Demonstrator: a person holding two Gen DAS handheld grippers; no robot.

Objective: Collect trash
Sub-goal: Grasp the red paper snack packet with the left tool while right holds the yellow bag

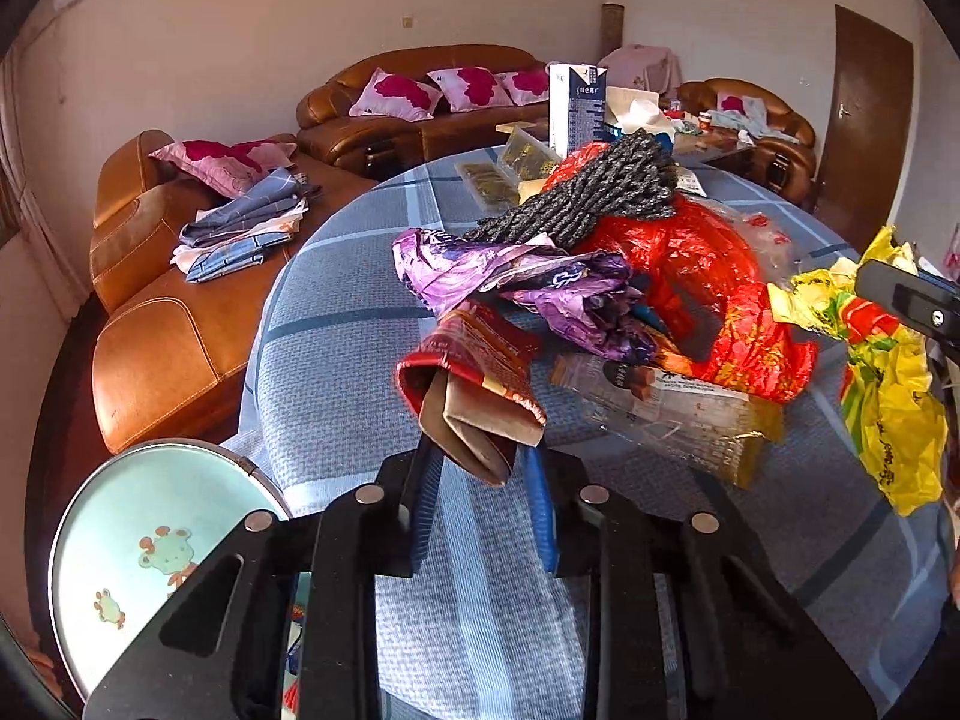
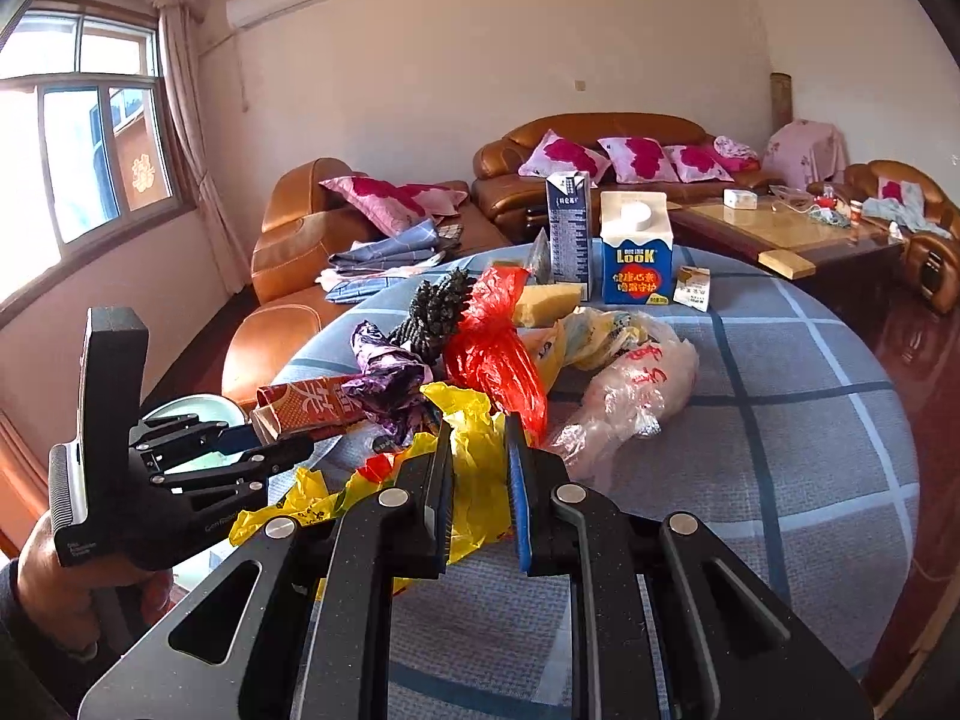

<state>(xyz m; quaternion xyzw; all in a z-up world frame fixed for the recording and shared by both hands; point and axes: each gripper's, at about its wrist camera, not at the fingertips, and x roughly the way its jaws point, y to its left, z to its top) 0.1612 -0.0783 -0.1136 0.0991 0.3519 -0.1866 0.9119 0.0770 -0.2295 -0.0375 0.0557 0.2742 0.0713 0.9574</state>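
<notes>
Left wrist: red carton between left claw pads.

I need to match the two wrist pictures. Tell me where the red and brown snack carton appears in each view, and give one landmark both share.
Left wrist view: the red and brown snack carton is at centre, its open end between the left tongs.
Right wrist view: the carton lies at left of centre, beside the purple wrapper, its end in the left tongs.
Shared landmark: the tall blue and white carton at the table's far edge.
</notes>
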